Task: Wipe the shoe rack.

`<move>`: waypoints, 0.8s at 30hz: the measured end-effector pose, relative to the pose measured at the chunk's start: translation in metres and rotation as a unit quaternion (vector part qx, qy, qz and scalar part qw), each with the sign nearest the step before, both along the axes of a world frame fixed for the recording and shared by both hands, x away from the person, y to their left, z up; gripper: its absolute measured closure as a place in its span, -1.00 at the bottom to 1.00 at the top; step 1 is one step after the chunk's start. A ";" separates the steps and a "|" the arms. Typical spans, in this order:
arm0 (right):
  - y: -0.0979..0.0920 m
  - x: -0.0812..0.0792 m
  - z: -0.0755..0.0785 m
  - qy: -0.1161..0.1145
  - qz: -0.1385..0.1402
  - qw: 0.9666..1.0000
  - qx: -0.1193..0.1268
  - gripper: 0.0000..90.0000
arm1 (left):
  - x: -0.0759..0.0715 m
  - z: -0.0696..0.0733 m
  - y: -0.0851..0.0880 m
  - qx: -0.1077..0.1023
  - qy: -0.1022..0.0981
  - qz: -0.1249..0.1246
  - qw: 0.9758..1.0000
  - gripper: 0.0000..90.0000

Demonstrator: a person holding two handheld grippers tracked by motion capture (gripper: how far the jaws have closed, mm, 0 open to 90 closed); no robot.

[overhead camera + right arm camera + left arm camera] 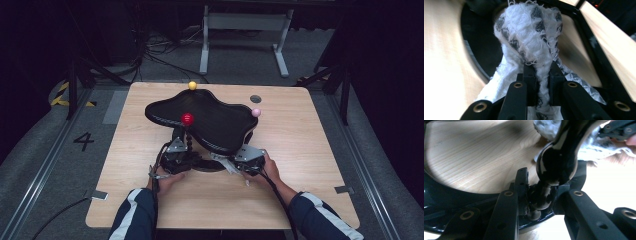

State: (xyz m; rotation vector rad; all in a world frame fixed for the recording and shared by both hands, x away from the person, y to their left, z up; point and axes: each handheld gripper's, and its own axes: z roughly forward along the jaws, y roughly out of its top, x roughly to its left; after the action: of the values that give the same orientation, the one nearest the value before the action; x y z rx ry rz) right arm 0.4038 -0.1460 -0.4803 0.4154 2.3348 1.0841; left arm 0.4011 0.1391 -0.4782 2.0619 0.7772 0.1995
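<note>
- Left gripper (176, 159), at the near left of the black stand: jaws nearly together, clamped on the beaded black stem (541, 197) just above the stand's ring base (439, 195).
- Same grip along the left gripper's own jaws (540, 202): one glossy ball of the stem pinched between the two pads, a larger ball (556, 162) rising directly above it.
- Right gripper (239, 164), at the near right of the stand: jaws nearly together, clamped on a white cloth with grey checks (531, 35).
- Same grip along the right gripper's own jaws (541, 82): cloth bunched into a narrow fold between the pads, fanning out above and below them, its upper part lying against the stand's black frame (589, 32).
- Cloth (227, 165) on the wooden table (310, 150), just beside the ring base, between the two grippers; also seen beyond the stem (596, 147).
- Black wavy tray (215, 117) carried over the stem, above both grippers; red ball (187, 119), yellow ball (192, 85) and pink ball (256, 112) at its edges.
- Hands (170, 177) gripping each tool from the near table edge, sleeves dark with white stripes.
</note>
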 end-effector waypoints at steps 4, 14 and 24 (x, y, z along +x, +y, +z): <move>-0.015 0.013 -0.001 -0.012 -0.044 0.999 -0.007 0.79 | 0.001 0.000 0.001 0.005 -0.005 -0.002 1.000 0.63; -0.046 0.036 -0.002 -0.003 -0.136 0.991 -0.015 0.79 | 0.000 0.000 0.000 -0.002 0.003 -0.003 1.000 0.63; -0.038 0.025 0.001 0.001 -0.101 0.995 -0.011 0.79 | 0.000 0.000 0.000 -0.001 0.003 -0.004 1.000 0.63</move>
State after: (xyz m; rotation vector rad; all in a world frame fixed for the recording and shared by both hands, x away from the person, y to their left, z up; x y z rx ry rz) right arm 0.4290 -0.1840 -0.4791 0.6284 2.2472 0.9618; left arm 0.4008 0.1391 -0.4782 2.0634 0.7714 0.1884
